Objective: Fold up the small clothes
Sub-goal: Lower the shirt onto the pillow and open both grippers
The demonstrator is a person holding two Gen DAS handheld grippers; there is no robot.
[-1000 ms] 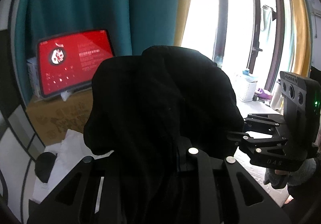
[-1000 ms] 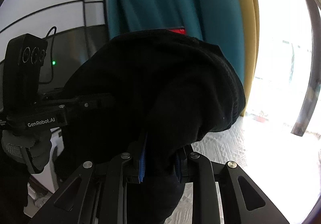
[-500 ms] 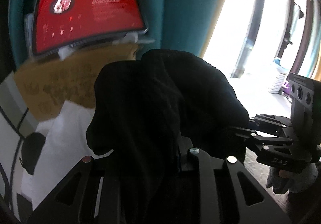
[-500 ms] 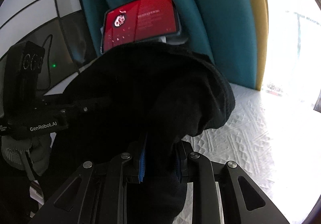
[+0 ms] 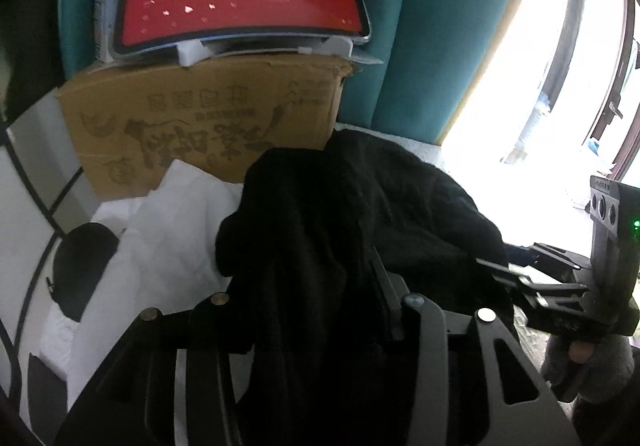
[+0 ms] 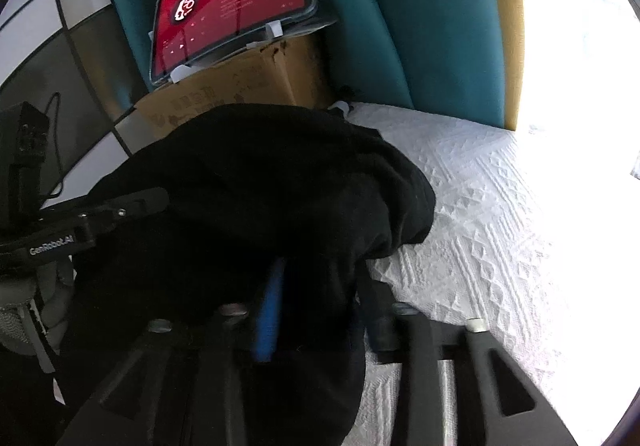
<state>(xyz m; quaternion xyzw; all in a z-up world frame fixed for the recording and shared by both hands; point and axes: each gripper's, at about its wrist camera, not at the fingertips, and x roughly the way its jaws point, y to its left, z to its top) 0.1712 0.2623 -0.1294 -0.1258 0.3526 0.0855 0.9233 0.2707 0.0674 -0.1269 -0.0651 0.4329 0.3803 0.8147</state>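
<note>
While both tongs are easing their jaws apart, the black knitted garment [image 6: 256,206] is settling onto the white quilted bedspread [image 6: 492,230], near the cardboard box [image 5: 208,126] at its far edge. Cloth is still lying between the right tongs [image 6: 320,302], now spread wide, and the left tongs [image 5: 320,310], about half open. Judging by this, both should be backing straight out, not dragging the fold.

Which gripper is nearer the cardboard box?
Left. The left gripper sits just before the cardboard box; the right gripper is farther off toward the window side.
</note>
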